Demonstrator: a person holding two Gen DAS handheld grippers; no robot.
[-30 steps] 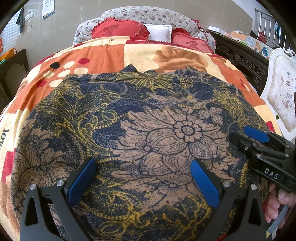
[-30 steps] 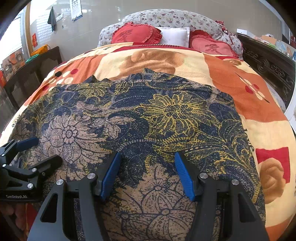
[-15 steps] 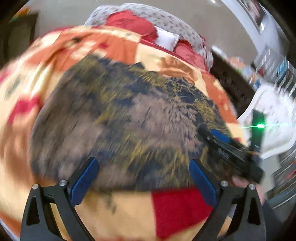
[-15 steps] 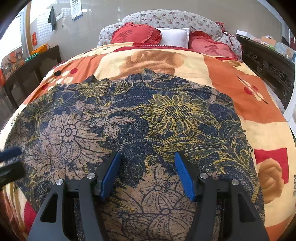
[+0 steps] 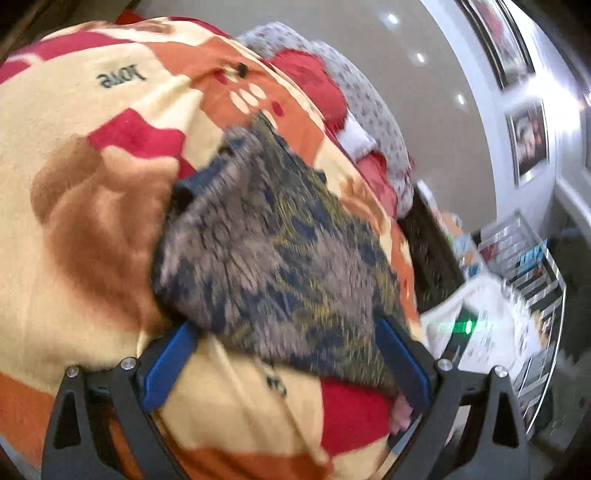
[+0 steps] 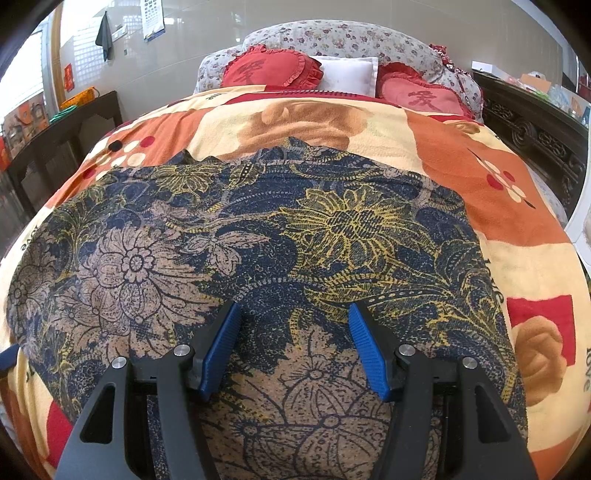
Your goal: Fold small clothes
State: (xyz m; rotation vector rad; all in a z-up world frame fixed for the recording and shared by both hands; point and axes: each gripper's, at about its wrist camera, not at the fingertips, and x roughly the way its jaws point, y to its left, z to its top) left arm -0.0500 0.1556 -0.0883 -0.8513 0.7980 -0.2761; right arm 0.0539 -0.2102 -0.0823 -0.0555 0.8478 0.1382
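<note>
Blurred tilted view, left claw (image 5: 288, 360) open, over floral garment (image 5: 280, 258) edge on patchwork blanket (image 5: 92, 192)

Right wrist view: sharp and evenly lit by soft daylight, brightest at a window (image 6: 22, 77) on the far left, which is nearly washed out. Shadows are faint; the patterned garment (image 6: 258, 236) shows crisp detail, as does the blanket (image 6: 461, 166). Fisheye curvature bulges the bed and bends the far wall; the corners fall to black vignette. Left wrist view: heavy motion blur smears the garment (image 5: 280, 258) and the blanket (image 5: 92, 184); only the left gripper (image 5: 288, 365) stays sharp. The frame is tilted. Small bright ceiling spots (image 5: 391, 18) glare at upper right, and a green light (image 5: 467, 326) streaks at right.
</note>
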